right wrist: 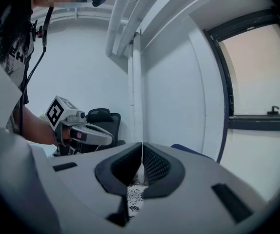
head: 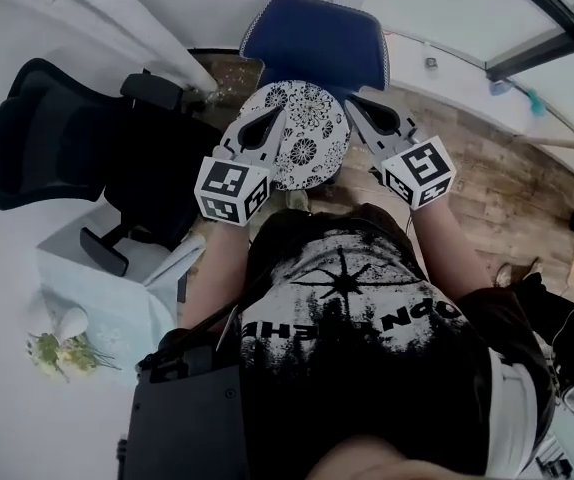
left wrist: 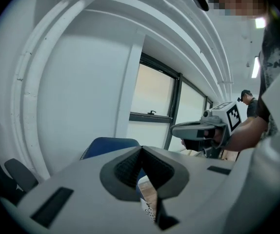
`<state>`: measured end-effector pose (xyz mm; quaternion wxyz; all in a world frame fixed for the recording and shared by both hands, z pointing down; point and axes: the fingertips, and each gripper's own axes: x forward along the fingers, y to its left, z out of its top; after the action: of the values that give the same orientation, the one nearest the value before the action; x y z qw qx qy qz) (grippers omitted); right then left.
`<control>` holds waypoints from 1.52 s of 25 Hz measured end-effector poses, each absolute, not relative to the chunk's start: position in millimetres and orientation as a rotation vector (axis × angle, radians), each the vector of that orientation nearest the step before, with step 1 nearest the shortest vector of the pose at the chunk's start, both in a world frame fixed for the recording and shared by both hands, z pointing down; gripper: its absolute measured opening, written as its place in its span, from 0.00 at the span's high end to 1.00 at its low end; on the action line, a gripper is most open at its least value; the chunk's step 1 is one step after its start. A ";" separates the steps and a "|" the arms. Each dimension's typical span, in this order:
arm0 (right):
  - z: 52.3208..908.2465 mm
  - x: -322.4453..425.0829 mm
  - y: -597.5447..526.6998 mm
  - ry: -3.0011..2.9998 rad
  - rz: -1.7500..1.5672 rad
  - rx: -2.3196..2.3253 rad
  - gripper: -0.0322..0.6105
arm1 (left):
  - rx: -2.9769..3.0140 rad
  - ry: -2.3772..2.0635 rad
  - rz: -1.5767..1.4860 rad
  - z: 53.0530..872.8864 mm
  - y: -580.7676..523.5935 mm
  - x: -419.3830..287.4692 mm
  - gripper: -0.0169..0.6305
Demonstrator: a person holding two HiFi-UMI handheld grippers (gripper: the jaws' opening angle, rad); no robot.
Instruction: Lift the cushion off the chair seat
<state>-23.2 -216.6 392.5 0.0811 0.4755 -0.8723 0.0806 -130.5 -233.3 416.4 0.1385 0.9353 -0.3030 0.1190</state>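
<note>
Printed cloth cushion, blue fabric chair, matt wooden floor

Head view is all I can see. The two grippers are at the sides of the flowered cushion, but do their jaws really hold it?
Observer: In the right gripper view, the right gripper has its jaws shut on the flowered edge of the cushion.
Operator: And the left one?
Observer: The left gripper is shut too. A bit of the flowered edge shows low between its jaws.
Operator: Is anybody else in the room?
Observer: Yes. The left gripper view shows a person standing far behind the right gripper.
</note>
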 end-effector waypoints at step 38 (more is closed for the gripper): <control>731.0 45.2 -261.1 -2.226 0.823 1.102 0.73 | 2.456 -0.728 0.659 629.3 -272.7 -28.7 0.95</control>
<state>45.2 -261.1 731.0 0.2596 0.4069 -0.8214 0.3038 -28.7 -272.7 629.3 0.2457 0.9000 -0.2670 0.2415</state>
